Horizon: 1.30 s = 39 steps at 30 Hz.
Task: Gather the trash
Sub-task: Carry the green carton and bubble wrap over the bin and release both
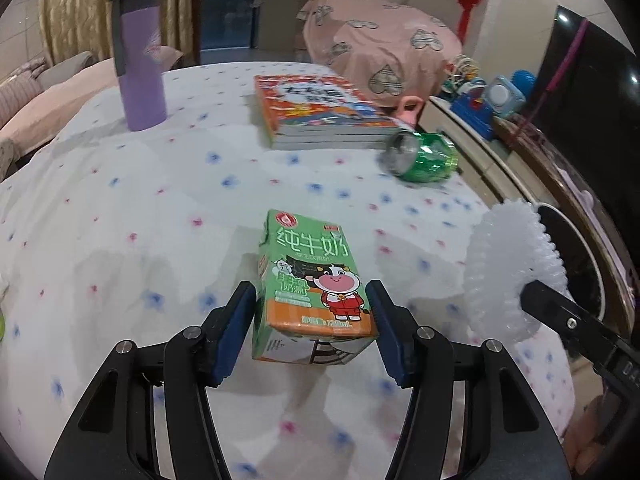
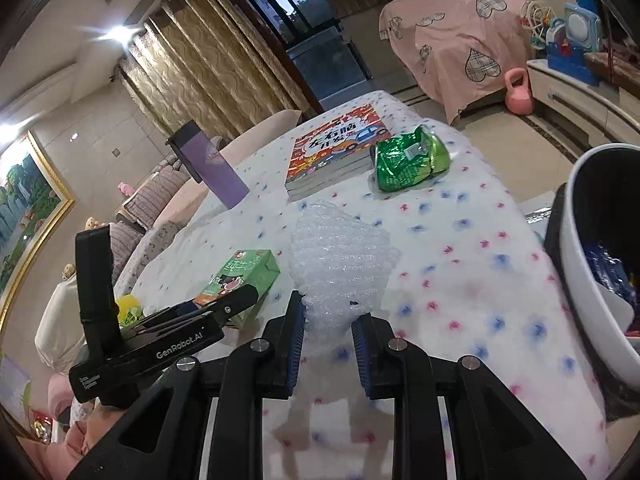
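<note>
A green milk carton lies on the flowered tablecloth. My left gripper straddles its near end with both blue pads beside its sides; the carton appears held. In the right wrist view my right gripper is shut on a piece of clear bubble wrap and holds it over the cloth. The bubble wrap also shows in the left wrist view. A crushed green can lies by the books; it also shows in the right wrist view. The carton and left gripper show at left there.
A stack of books and a purple flask stand at the far side. A white bin with blue trash inside is beyond the table's right edge. A pink covered chair and toys stand behind.
</note>
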Available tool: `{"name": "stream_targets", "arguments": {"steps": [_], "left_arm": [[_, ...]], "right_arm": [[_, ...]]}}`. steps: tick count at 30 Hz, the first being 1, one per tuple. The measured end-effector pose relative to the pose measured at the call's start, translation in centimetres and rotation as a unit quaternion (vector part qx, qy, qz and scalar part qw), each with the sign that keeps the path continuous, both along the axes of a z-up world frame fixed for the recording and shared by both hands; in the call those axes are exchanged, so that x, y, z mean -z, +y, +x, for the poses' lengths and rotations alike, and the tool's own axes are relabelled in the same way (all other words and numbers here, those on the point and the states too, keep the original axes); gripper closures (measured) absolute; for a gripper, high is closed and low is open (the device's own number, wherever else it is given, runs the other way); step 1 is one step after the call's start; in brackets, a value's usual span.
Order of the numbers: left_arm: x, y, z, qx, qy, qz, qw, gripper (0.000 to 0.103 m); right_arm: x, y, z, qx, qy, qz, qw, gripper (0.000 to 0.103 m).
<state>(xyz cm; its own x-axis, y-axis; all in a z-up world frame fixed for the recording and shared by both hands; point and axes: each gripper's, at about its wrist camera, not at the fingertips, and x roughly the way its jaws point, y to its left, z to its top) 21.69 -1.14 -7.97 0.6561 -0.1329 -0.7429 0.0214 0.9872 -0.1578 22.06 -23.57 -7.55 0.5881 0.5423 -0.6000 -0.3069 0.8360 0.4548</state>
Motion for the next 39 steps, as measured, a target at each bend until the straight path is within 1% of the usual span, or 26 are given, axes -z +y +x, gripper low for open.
{"name": "stream_targets", "arguments": {"steps": [8, 17, 21, 31, 39], "left_arm": [[-1.7, -3.6, -1.9, 0.049, -0.011, -0.016, 0.9986, 0.046], [-3.3, -8.9, -2.9, 0.116, -0.022, -0.026, 0.9926, 0.047], [-3.8, -10.8, -2.9, 0.135, -0.026, -0.026, 0.9902, 0.047], [-5.8, -14.9, -2.7, 0.170, -0.044, -0.031, 0.9841, 0.047], [-7.0, -18.8, -2.4, 0.202, -0.054, -0.033, 0.9774, 0.047]], "right_arm": [[-1.2, -2.6, -1.8, 0.026, -0.020, -0.014, 0.999, 0.080], [-2.4, -8.1, -3.7, 0.080, -0.036, -0.023, 0.996, 0.080], [-2.8, -10.5, -4.3, 0.102, -0.043, -0.024, 0.994, 0.080], [-3.4, -14.9, -5.4, 0.140, -0.053, -0.026, 0.988, 0.080], [-3.7, -17.3, -5.3, 0.161, -0.055, -0.031, 0.985, 0.080]]}}
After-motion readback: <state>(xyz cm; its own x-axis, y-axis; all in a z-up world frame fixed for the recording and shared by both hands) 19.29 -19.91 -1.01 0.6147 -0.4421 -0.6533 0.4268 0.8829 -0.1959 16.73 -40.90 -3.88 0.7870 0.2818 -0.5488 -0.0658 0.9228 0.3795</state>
